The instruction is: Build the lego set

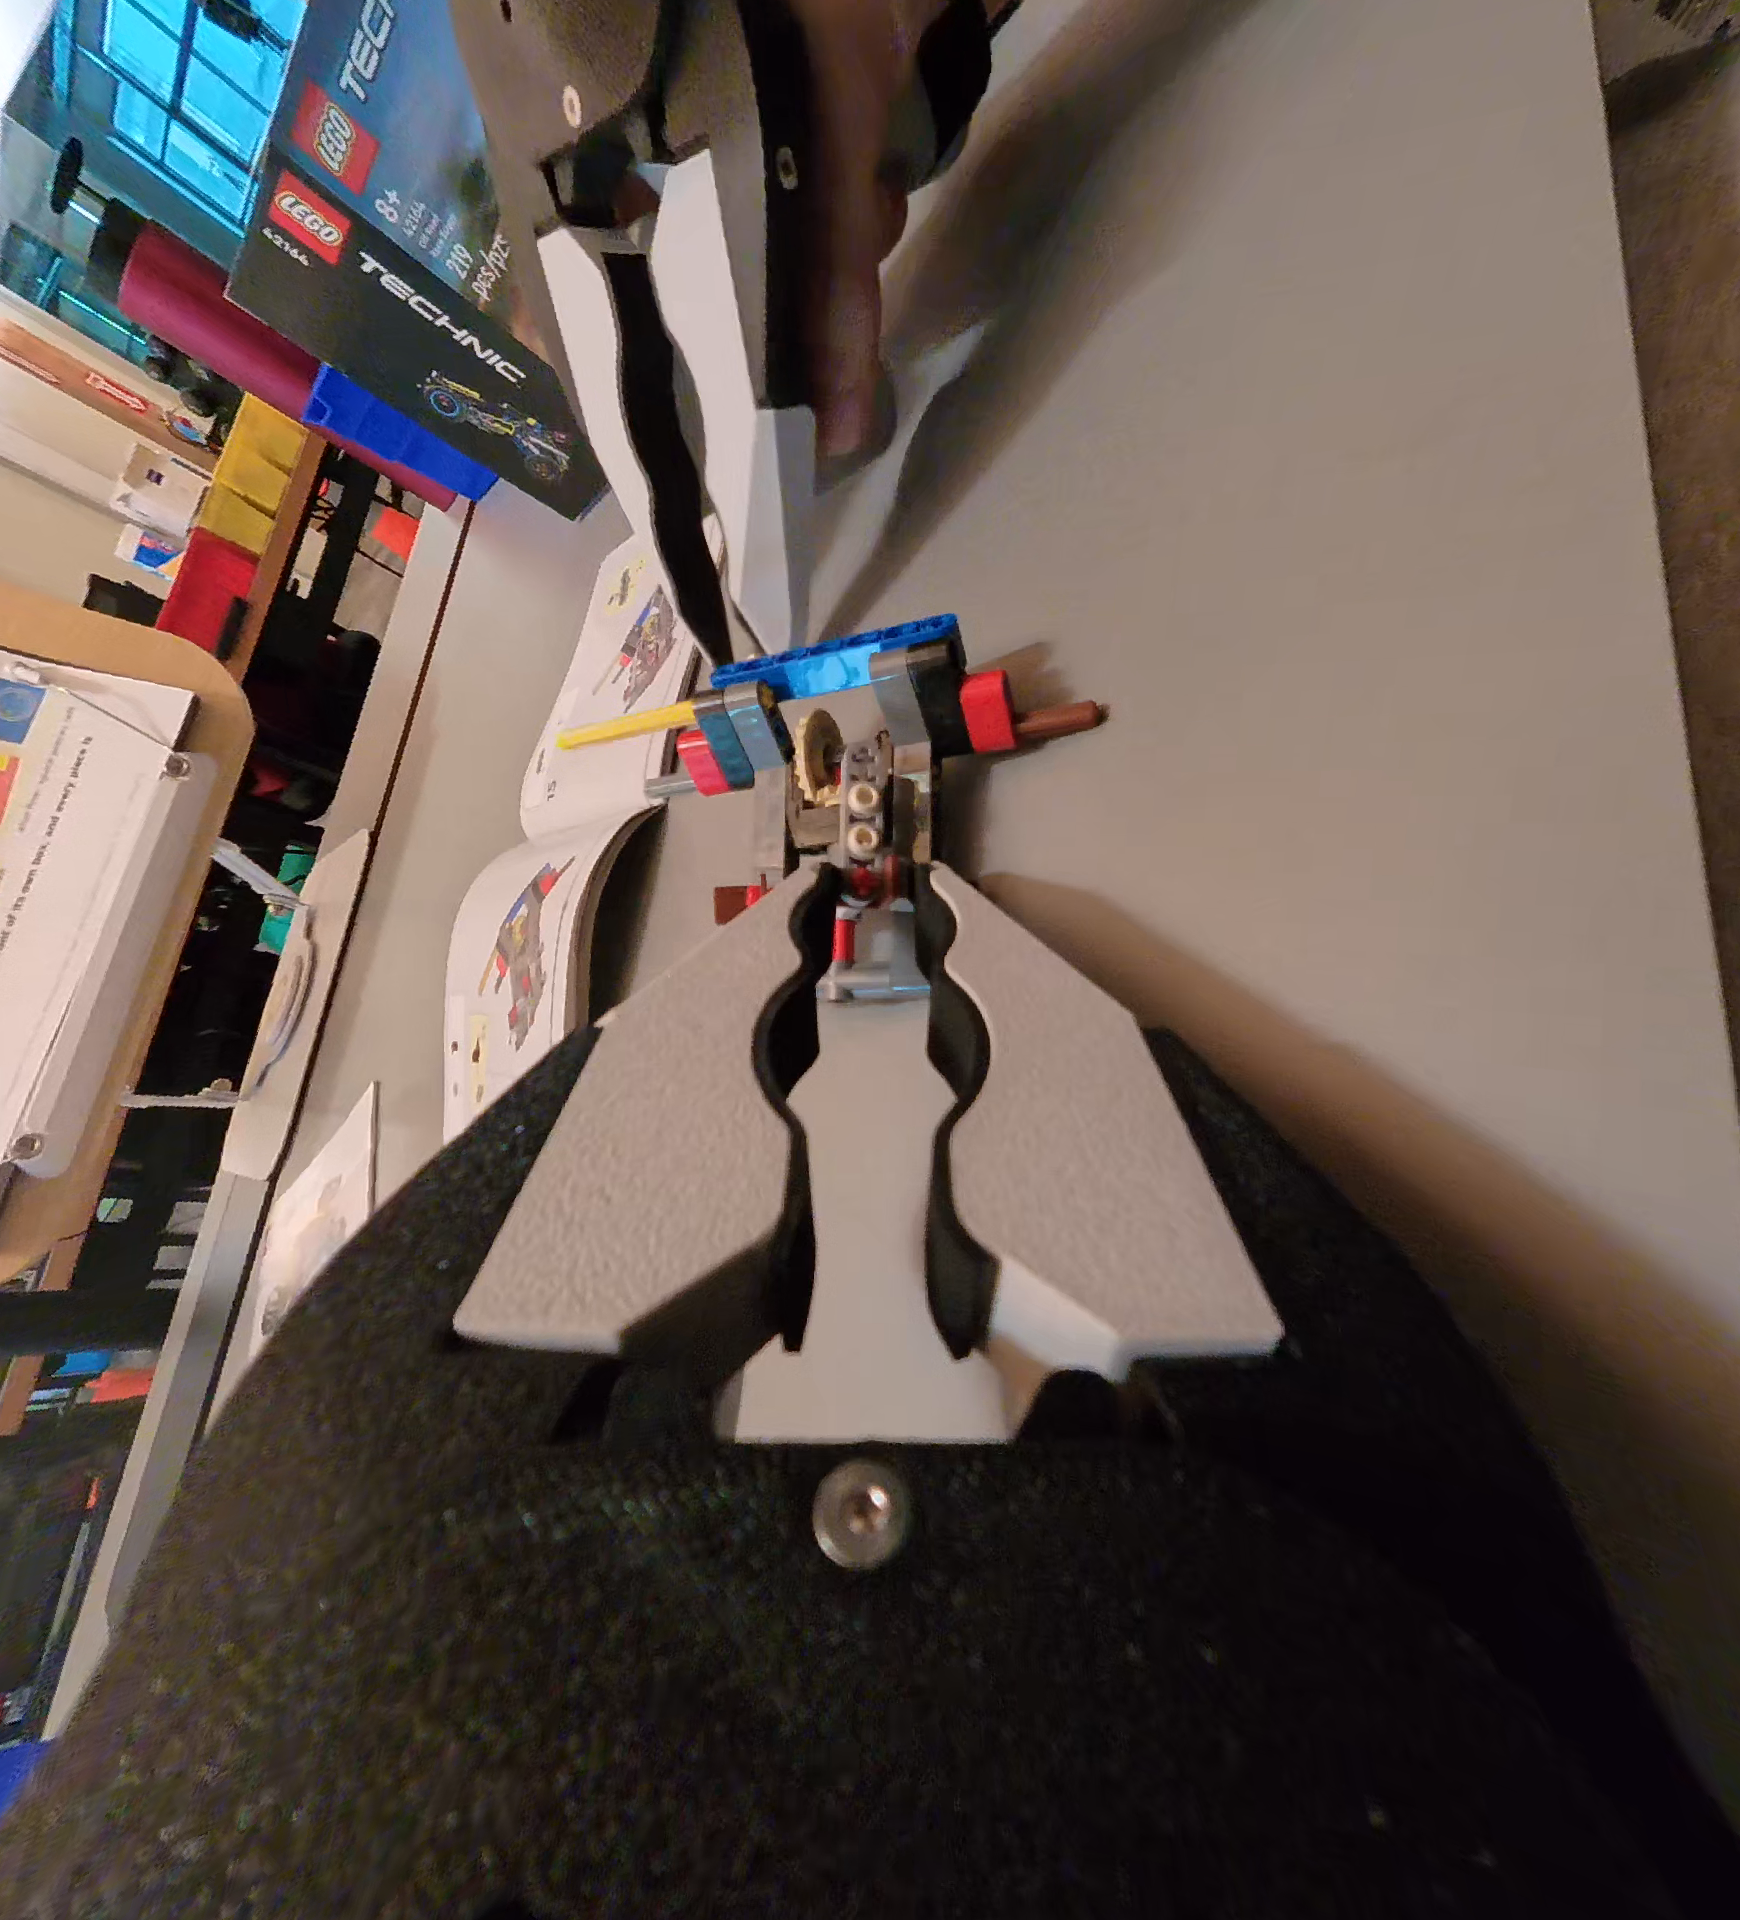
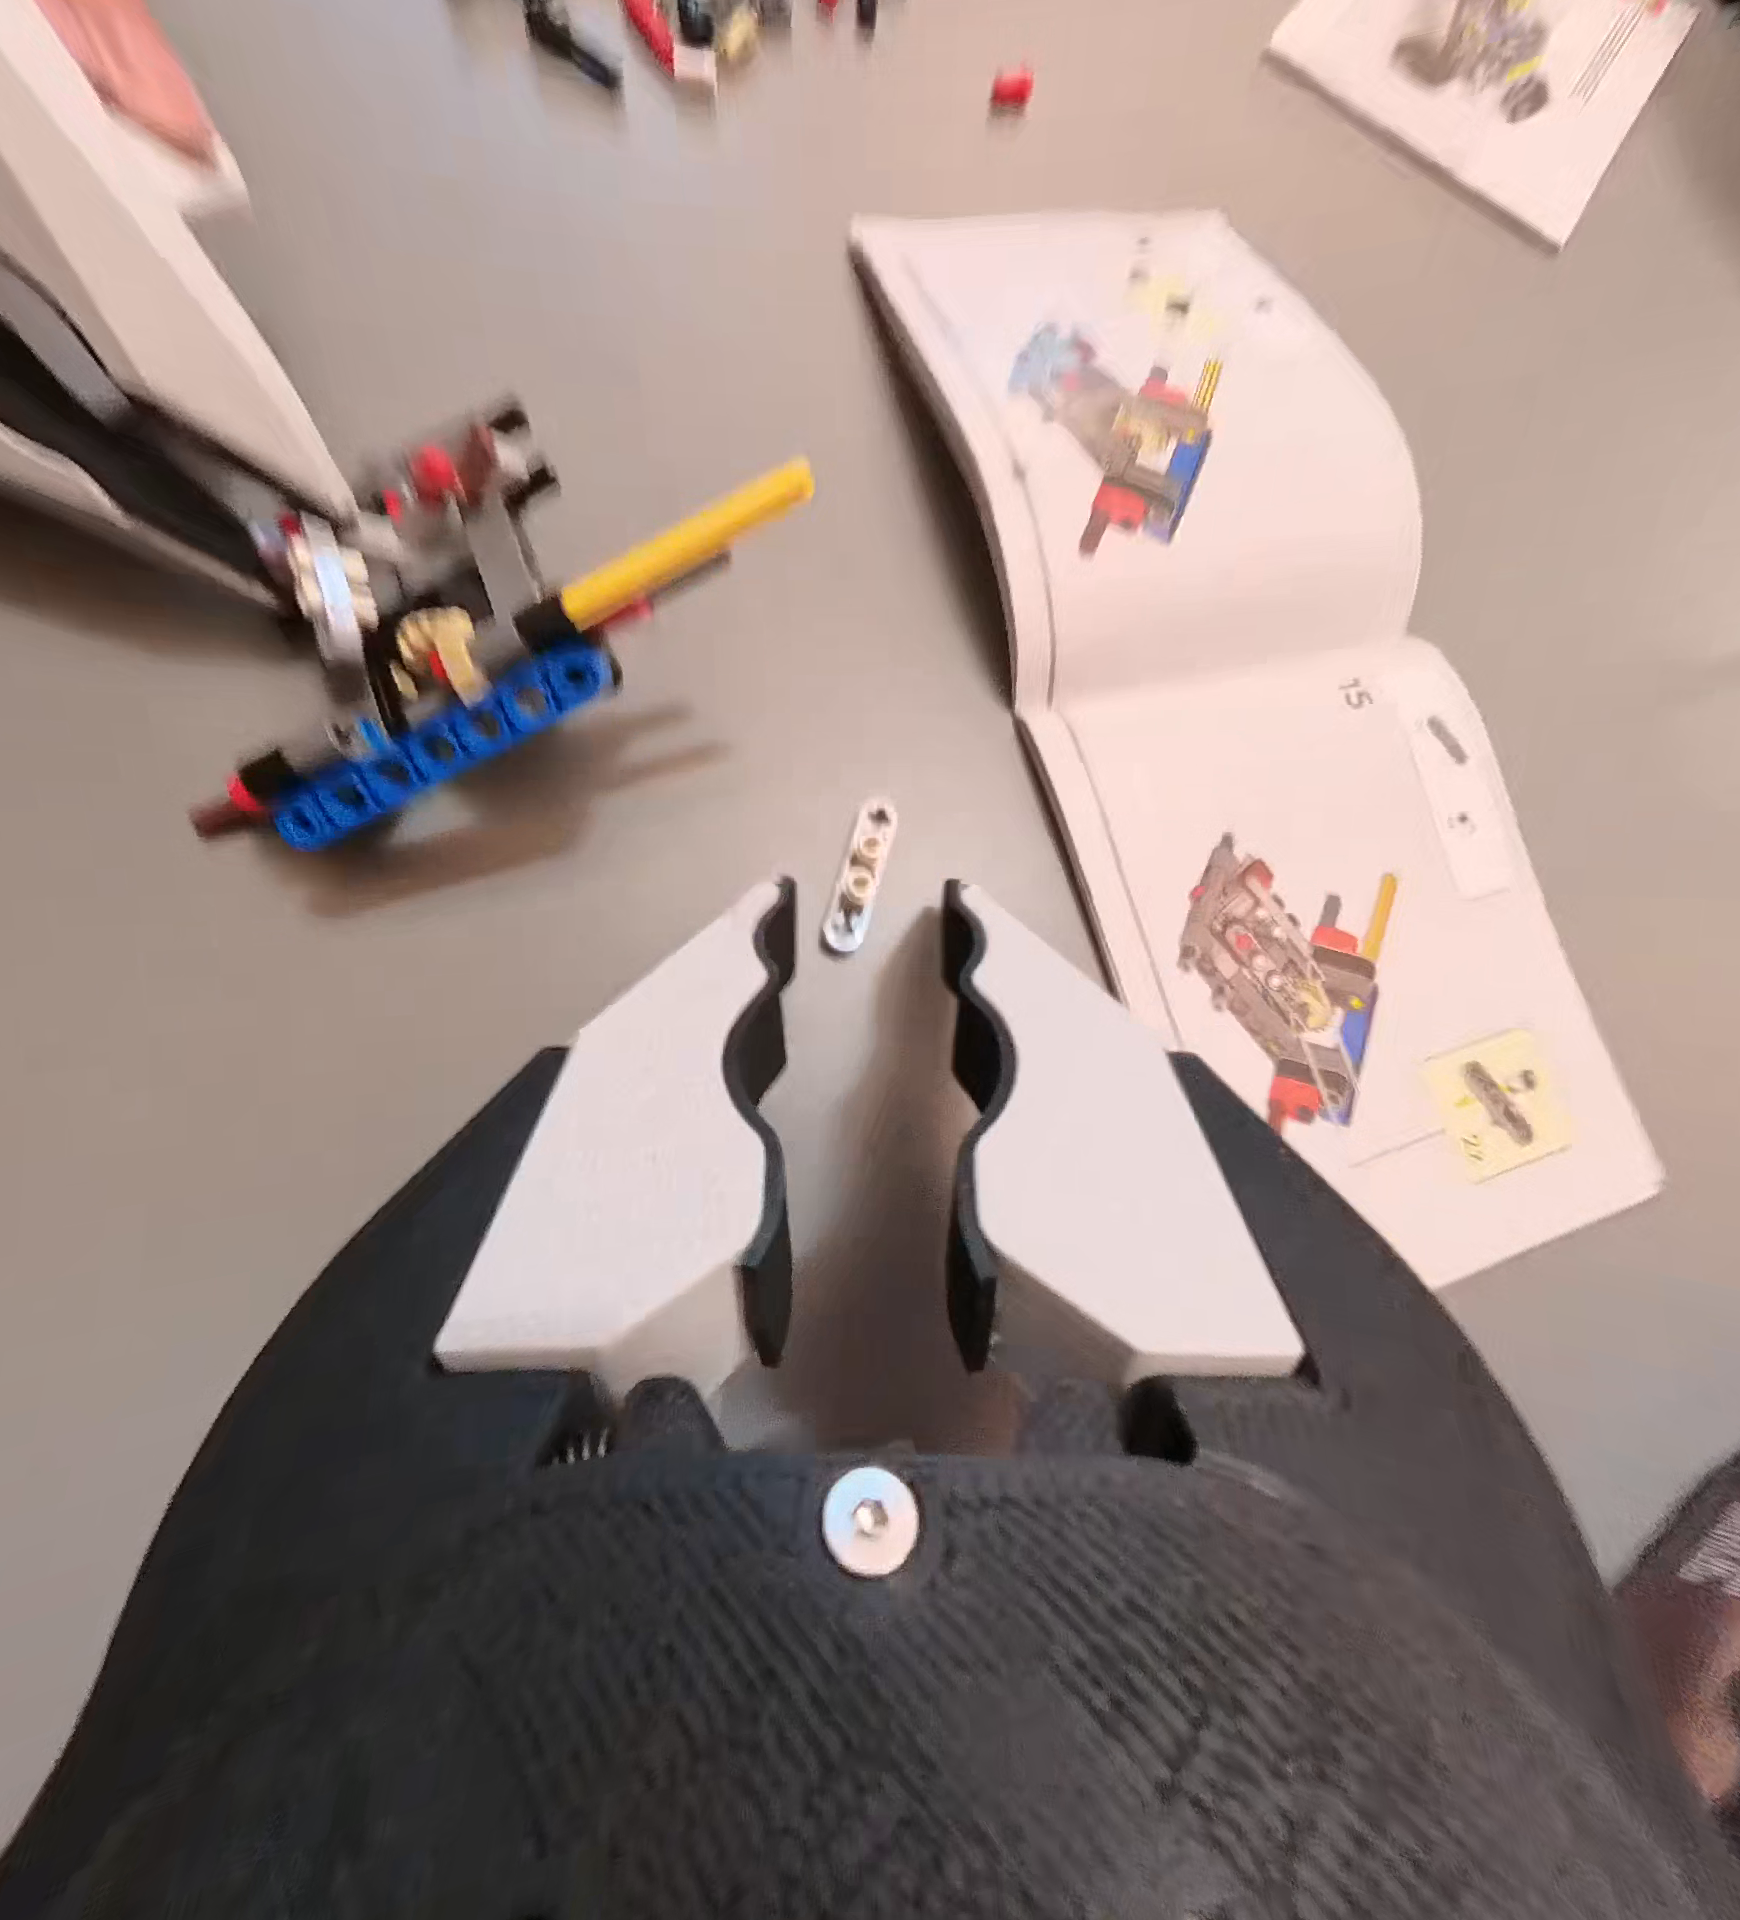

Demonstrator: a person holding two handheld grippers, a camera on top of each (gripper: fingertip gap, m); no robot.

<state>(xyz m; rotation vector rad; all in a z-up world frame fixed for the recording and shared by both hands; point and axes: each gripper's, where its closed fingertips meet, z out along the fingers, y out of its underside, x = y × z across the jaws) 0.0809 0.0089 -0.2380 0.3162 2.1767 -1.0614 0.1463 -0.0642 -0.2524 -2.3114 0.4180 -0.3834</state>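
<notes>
- The left claw is narrow, clamped on the near end of the lego model, which stands on the grey counter.
- In the left wrist view the model's blue beam lies across its far side; a yellow axle sticks out one end and a brown axle the other.
- The right claw hangs open, jaws well apart, just above the counter; a small grey beam lies between and just beyond its tips, untouched.
- Open room: bare counter to the left of the right claw and in front of the model. The open booklet lies close on the right claw's right side, crowding that side.
- In the left wrist view the counter's edge runs along the frame's right, with floor beyond it.
- Only the left wrist view shows the room: the set's box standing on the counter, shelves with coloured bins, and a board with a printed sheet.
- Only the right wrist view shows loose parts at the counter's far side, a lone red piece, and a second booklet.
- The right wrist view is blurred; the model there sits left of the claw, held by the other claw's tips.
- In the left wrist view, the other claw and a hand show beyond the model.
</notes>
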